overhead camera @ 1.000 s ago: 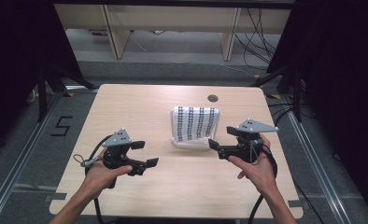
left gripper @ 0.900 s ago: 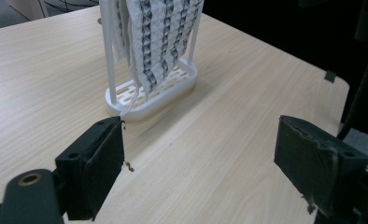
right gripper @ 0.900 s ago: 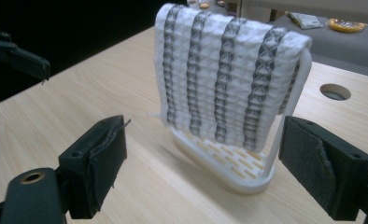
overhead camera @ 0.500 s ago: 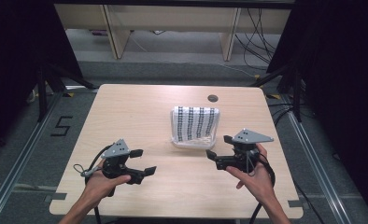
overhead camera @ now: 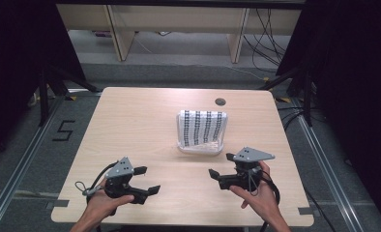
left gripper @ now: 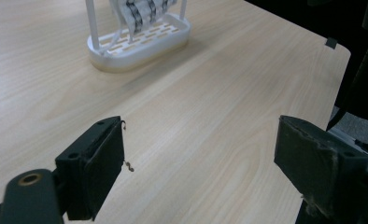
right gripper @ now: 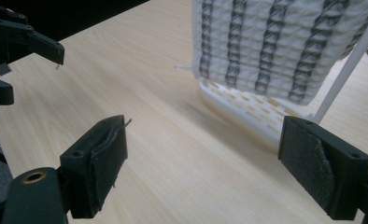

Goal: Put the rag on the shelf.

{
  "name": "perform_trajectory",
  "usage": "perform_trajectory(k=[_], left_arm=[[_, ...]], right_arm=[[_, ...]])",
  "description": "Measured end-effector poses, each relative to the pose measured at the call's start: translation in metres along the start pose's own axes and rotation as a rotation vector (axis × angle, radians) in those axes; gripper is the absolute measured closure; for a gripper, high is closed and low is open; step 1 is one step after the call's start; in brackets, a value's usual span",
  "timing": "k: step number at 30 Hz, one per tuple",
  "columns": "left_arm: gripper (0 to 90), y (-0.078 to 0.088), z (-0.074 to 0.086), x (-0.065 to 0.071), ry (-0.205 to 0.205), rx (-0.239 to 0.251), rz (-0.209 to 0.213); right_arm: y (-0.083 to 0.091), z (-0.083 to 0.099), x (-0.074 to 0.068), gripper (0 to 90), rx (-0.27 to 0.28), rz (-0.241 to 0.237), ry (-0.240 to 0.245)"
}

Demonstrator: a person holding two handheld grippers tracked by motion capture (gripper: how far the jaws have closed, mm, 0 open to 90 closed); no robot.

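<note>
A white slotted rack (overhead camera: 201, 148) stands right of the table's middle, with a white cloth with dark patterned stripes (overhead camera: 202, 128) draped over it. My left gripper (overhead camera: 148, 180) is near the front left edge, open and empty, pointing right. My right gripper (overhead camera: 219, 166) is open just in front of the rack, pointing left, holding nothing. In the left gripper view the open gripper (left gripper: 201, 158) frames bare wood, and the rack (left gripper: 140, 42) is far ahead. In the right gripper view the open gripper (right gripper: 203, 158) faces the cloth (right gripper: 275, 42) and rack base (right gripper: 247, 112).
The light wooden table (overhead camera: 130, 121) has a round cable hole (overhead camera: 220, 102) near its far edge. The left gripper (right gripper: 23, 42) appears at the top left of the right gripper view. Wooden shelving legs and cables (overhead camera: 271, 29) lie beyond the table.
Both grippers have drawn back toward the table's near edge, away from the rack. Both stay open and empty. The rack and cloth have not moved.
</note>
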State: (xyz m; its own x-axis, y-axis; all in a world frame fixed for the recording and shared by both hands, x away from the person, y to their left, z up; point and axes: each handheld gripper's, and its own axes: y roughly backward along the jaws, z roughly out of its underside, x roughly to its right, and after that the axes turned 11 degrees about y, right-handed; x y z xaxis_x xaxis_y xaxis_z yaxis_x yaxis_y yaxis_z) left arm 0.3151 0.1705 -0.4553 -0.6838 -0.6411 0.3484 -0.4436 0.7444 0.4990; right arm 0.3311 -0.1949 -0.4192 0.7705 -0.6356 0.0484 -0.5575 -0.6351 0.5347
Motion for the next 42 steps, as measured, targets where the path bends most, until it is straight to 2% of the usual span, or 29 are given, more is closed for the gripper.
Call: perform_trajectory(k=[2, 3, 4, 5, 8, 12, 14, 15, 16, 17, 18, 19, 20, 22, 24, 25, 26, 27, 28, 29, 30, 32, 33, 35, 36, 37, 38, 39, 42], left_arm=[[15.3, -0.003, 0.004, -0.001, 0.01, 0.001, 0.011], [15.3, -0.005, 0.008, -0.002, 0.01, -0.01, 0.008], [15.3, -0.005, 0.01, -0.003, 0.009, -0.022, 0.004], [15.3, -0.007, 0.012, -0.001, 0.024, -0.008, -0.001], [15.3, -0.008, 0.015, -0.001, 0.014, -0.022, 0.0], [15.4, -0.009, 0.019, 0.002, 0.002, -0.034, -0.003], [15.4, -0.011, 0.025, 0.005, 0.003, -0.036, 0.0], [15.3, -0.011, 0.025, 0.005, 0.003, -0.036, 0.0], [15.3, -0.012, 0.027, 0.006, -0.005, -0.05, 0.003], [15.4, -0.012, 0.027, 0.006, -0.005, -0.05, 0.003], [15.4, -0.011, 0.029, 0.008, -0.009, -0.053, -0.008], [15.4, -0.012, 0.031, 0.008, -0.012, -0.046, 0.003], [15.3, -0.011, 0.031, 0.009, -0.009, -0.05, -0.006], [15.4, -0.012, 0.033, 0.01, -0.005, -0.046, -0.007], [15.4, -0.012, 0.035, 0.011, -0.019, -0.055, -0.011], [15.4, -0.012, 0.036, 0.011, -0.026, -0.053, -0.009], [15.3, -0.012, 0.039, 0.012, -0.015, -0.052, -0.006], [15.4, -0.011, 0.039, 0.012, -0.029, -0.071, -0.006], [15.4, -0.011, 0.041, 0.014, -0.032, -0.061, -0.014], [15.4, -0.011, 0.041, 0.014, -0.032, -0.061, -0.014], [15.4, -0.011, 0.043, 0.016, -0.029, -0.065, -0.017], [15.4, -0.012, 0.045, 0.016, -0.024, -0.067, -0.01], [15.4, -0.011, 0.047, 0.017, -0.039, -0.068, -0.018], [15.4, -0.011, 0.048, 0.018, -0.048, -0.074, -0.021], [15.4, -0.009, 0.05, 0.018, -0.066, -0.091, -0.038], [15.4, -0.01, 0.052, 0.02, -0.043, -0.081, -0.024], [15.4, -0.01, 0.052, 0.02, -0.043, -0.081, -0.024], [15.4, -0.01, 0.054, 0.02, -0.047, -0.089, -0.024], [15.4, -0.011, 0.056, 0.021, -0.048, -0.095, -0.023]], right_arm=[[-0.002, 0.003, -0.001, 16.8, -0.008, 0.002, 0.002], [-0.003, 0.005, -0.004, 16.8, -0.016, -0.01, -0.016], [-0.005, 0.007, -0.004, 16.8, -0.008, -0.019, 0.0], [-0.006, 0.009, -0.005, 16.8, -0.01, -0.01, -0.004], [-0.009, 0.017, -0.011, 16.7, -0.022, -0.022, -0.023], [-0.01, 0.025, -0.012, 16.6, -0.006, -0.04, 0.01], [-0.009, 0.027, -0.017, 16.6, -0.021, -0.04, -0.028], [-0.009, 0.027, -0.017, 16.6, -0.021, -0.04, -0.028], [-0.011, 0.031, -0.017, 16.6, -0.003, -0.056, -0.002], [-0.008, 0.032, -0.021, 16.6, -0.025, -0.055, -0.026], [-0.009, 0.034, -0.021, 16.7, -0.012, -0.064, -0.017], [-0.009, 0.036, -0.021, 16.6, -0.015, -0.057, 0.012], [-0.008, 0.037, -0.024, 16.7, -0.021, -0.059, -0.029], [-0.008, 0.039, -0.023, 16.7, -0.025, -0.062, -0.013], [-0.006, 0.042, -0.024, 16.7, -0.025, -0.06, -0.007], [-0.005, 0.044, -0.028, 16.7, -0.032, -0.077, -0.041], [-0.005, 0.046, -0.026, 16.7, -0.031, -0.065, -0.018], [-0.004, 0.047, -0.029, 16.6, -0.035, -0.064, -0.048], [-0.004, 0.049, -0.03, 16.7, -0.026, -0.084, -0.057], [-0.004, 0.049, -0.03, 16.7, -0.026, -0.084, -0.057], [-0.003, 0.052, -0.027, 16.6, -0.031, -0.079, -0.022], [-0.001, 0.054, -0.028, 16.6, -0.041, -0.059, -0.021], [0.0, 0.057, -0.027, 16.6, -0.034, -0.076, -0.026], [0.002, 0.059, -0.028, 16.6, -0.039, -0.065, -0.027], [0.004, 0.062, -0.03, 16.5, -0.053, -0.062, -0.04], [0.003, 0.065, -0.031, 16.4, -0.042, -0.068, -0.047], [0.003, 0.065, -0.031, 16.4, -0.042, -0.068, -0.047], [0.005, 0.068, -0.03, 16.4, -0.059, -0.063, -0.014], [0.006, 0.072, -0.031, 16.4, -0.066, -0.054, -0.005]])
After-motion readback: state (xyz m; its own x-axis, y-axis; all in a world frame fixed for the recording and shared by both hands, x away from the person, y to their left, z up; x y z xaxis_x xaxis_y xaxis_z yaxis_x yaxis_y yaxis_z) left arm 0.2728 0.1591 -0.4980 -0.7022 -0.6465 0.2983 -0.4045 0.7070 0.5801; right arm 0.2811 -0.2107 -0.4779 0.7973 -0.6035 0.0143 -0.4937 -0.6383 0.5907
